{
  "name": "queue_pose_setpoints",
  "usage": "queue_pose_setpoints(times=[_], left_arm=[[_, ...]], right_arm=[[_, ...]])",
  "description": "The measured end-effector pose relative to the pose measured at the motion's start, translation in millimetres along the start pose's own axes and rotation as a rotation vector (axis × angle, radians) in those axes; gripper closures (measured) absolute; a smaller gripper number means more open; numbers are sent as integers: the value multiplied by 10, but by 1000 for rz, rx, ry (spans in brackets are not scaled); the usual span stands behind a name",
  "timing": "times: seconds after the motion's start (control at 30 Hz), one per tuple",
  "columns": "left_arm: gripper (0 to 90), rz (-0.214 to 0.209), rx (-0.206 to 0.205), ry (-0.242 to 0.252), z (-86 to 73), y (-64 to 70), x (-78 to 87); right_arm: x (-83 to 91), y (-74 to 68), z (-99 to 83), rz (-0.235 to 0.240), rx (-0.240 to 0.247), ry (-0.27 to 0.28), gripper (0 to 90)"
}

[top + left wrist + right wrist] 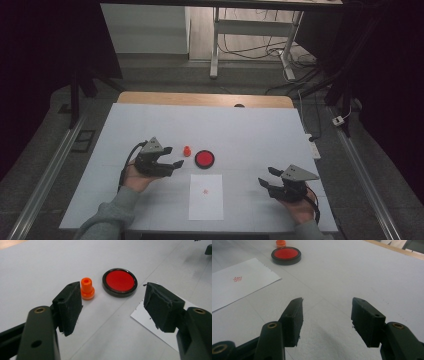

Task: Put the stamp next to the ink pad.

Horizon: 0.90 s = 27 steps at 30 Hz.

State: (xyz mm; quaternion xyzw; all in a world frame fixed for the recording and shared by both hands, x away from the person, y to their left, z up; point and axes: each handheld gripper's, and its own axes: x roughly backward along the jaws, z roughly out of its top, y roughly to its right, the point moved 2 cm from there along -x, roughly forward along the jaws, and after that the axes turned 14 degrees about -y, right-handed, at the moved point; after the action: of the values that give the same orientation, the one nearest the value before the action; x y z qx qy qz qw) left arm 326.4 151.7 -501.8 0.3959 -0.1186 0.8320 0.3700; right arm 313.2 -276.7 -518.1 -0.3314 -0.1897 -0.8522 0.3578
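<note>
Stamp (87, 288) stood upright at centre-left of the left gripper view, just beside the ink pad (120, 282); our left gripper (112, 306), wide open and empty, needed its jaws centred round the stem before closing.

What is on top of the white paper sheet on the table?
The white paper sheet carries a small red stamped mark near its middle; nothing else lies on it. The orange stamp and red ink pad stand beyond it, apart. What lies under the sheet is covered.
</note>
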Motion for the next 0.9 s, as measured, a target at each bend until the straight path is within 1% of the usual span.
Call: queue_pose_setpoints(times=[0.13,0.27,0.33,0.5,0.53,0.63,0.67,0.77,0.8,0.87,0.9], left_arm=[[299,19,12,8,-134,22,74],[294,22,21,4,-266,37,148],[293,24,19,3,-333,52,184],[292,35,8,-10,-543,99,286],[292,37,9,-12,-576,105,300],[292,44,16,-11,-689,128,363],[292,46,18,-7,-713,133,385],[291,51,20,4,-763,140,450],[291,51,21,7,-776,139,462],[291,48,24,3,-804,130,465],[291,44,25,-1,-815,130,460]], right_arm=[[-11,0,3,5,2,-1,405],[-6,4,0,8,3,-8,392],[-2,9,-2,4,2,-11,391],[-9,17,-13,19,5,-15,380],[-7,23,-19,11,4,-21,379],[-20,42,-37,23,-5,-17,379],[-17,52,-43,15,-4,-30,379],[-32,69,-58,20,-7,-35,379],[-31,76,-64,11,-3,-43,379],[-38,80,-70,16,-9,-37,379],[-35,84,-70,11,-9,-37,379]])
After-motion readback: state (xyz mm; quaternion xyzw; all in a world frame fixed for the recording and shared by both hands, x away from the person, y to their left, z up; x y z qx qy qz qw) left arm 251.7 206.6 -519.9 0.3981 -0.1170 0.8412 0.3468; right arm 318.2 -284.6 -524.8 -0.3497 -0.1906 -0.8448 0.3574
